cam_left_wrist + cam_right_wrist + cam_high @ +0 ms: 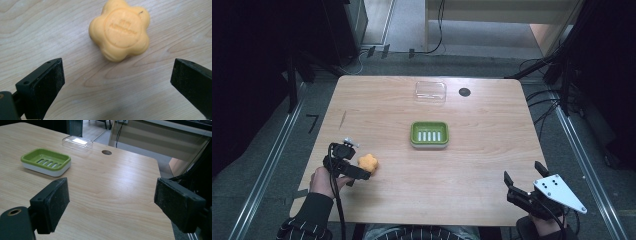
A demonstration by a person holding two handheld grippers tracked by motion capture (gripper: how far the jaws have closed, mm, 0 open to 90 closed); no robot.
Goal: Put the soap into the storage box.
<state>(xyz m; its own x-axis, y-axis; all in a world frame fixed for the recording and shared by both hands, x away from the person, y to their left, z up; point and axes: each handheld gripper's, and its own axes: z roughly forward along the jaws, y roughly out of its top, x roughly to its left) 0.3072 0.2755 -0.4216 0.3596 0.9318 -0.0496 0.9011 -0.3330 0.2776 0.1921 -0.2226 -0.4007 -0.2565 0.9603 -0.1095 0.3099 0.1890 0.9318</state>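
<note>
While your left tool (pixel 117 75) gapes released just short of the soap (pixel 120 31), push on toward 12 o'clock until both jaws flank its lobes, then close. Your right tool (pixel 526 186) idles released at the table's (pixel 492 165) 5 o'clock corner, hand low.

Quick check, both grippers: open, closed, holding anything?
Left gripper: open, empty, jaws short of the orange soap.
Right gripper: open, empty, above the table.

Wood-grain table (pixel 492 165) matt; soap (pixel 120 30) waxy smooth; dish (pixel 46 161) glossy plastic.
</note>
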